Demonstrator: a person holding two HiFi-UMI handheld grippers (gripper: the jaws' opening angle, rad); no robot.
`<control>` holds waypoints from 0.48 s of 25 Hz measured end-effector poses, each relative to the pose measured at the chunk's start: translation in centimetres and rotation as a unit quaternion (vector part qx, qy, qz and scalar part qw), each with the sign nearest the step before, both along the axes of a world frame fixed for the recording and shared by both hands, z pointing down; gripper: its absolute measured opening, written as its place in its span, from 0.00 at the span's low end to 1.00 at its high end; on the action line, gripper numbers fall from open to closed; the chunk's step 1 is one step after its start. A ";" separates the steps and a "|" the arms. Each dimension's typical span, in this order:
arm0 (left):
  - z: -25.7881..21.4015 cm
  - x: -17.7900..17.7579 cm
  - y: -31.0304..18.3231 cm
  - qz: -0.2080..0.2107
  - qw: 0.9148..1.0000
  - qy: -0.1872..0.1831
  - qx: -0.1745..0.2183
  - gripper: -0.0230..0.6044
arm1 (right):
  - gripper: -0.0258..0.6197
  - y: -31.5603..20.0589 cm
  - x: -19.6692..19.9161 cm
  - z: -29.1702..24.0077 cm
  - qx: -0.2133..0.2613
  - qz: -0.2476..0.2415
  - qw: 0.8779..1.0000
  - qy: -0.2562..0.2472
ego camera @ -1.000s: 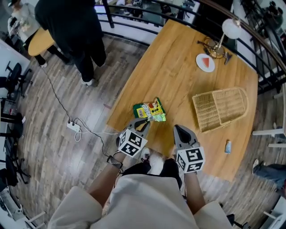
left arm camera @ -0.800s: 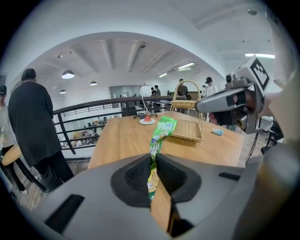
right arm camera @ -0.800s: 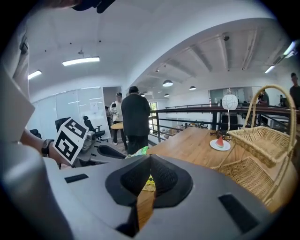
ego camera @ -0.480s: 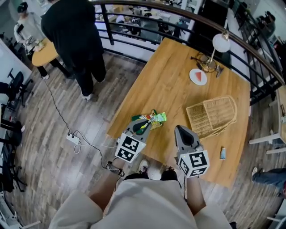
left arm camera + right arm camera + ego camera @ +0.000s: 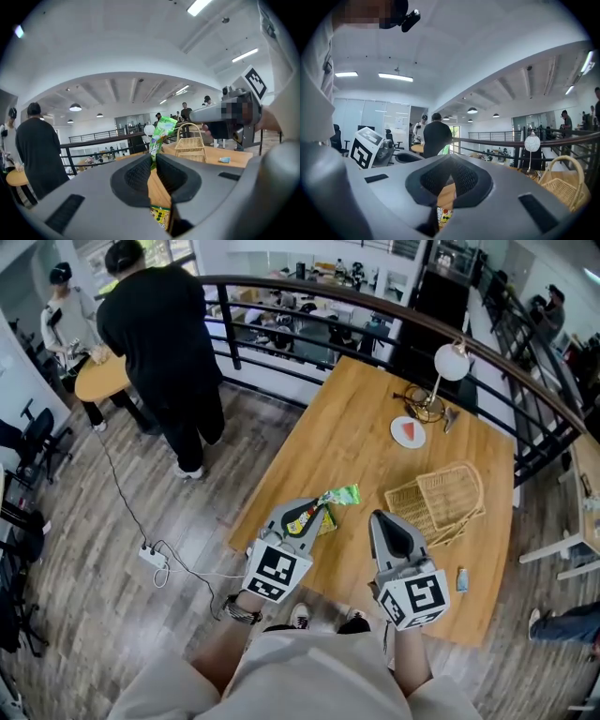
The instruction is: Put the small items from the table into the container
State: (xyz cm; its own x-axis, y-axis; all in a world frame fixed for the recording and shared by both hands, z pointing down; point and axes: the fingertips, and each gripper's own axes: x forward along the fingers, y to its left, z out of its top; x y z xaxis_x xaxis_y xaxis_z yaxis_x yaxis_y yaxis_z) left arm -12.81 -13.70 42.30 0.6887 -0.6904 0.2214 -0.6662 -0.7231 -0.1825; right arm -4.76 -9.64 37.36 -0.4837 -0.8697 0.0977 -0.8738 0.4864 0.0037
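My left gripper [image 5: 312, 512] is shut on a green snack bag [image 5: 338, 495], held in the air over the near left corner of the wooden table [image 5: 356, 437]. In the left gripper view the bag [image 5: 163, 133] sticks up past the closed pads [image 5: 140, 174] and its printed lower end hangs under them. My right gripper [image 5: 380, 518] hovers beside it, shut with nothing between its fingers [image 5: 461, 178]. The wicker basket [image 5: 436, 501] lies on the table to the right, also seen as a basket [image 5: 190, 143] ahead of the left gripper. A small blue item [image 5: 461, 579] lies near the table's right front edge.
A white plate with a red piece [image 5: 408, 431] and a desk lamp [image 5: 451, 362] stand at the table's far end. A black railing [image 5: 281, 296] runs behind. A person in black [image 5: 159, 343] stands at the left, with a power strip [image 5: 153, 557] and cable on the floor.
Both grippers have risen. The snack bag has left the table and hangs from the left gripper. More of the room beyond the table shows in the head view.
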 end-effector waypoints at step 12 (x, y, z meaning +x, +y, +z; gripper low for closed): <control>-8.4 0.4 2.5 0.004 0.995 0.065 0.081 0.10 | 0.06 2.5 0.0 -6.3 0.077 -0.006 0.997 0.005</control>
